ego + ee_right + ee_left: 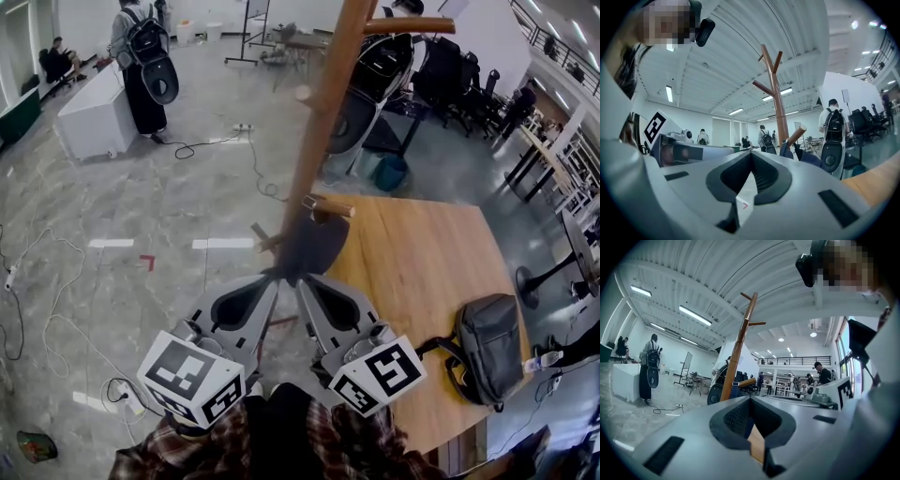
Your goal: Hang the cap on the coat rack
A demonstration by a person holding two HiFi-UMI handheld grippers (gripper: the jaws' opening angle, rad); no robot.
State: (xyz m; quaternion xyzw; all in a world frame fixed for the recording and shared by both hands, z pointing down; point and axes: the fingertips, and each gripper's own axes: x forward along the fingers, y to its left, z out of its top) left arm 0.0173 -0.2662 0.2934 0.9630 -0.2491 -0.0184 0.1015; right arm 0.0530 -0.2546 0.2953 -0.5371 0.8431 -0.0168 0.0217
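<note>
A wooden coat rack [323, 112] rises in the middle of the head view. The dark cap [314, 246] hangs from a low peg [330, 207] on it. Both grippers sit just under the cap, tips close together. My left gripper [272, 279] is shut, and the left gripper view shows its jaws [750, 399] closed with nothing between them and the rack pole [738, 348] ahead. My right gripper [302, 281] is shut as well, empty in the right gripper view [751, 154], where the cap [808, 158] hangs below a peg [797, 136].
A wooden table [422, 272] lies to the right, with a grey backpack [487, 347] on it. A person wearing a backpack [141, 56] stands by a white box [94, 114] at the far left. Cables [56, 281] trail over the floor. Office chairs [450, 70] stand behind the rack.
</note>
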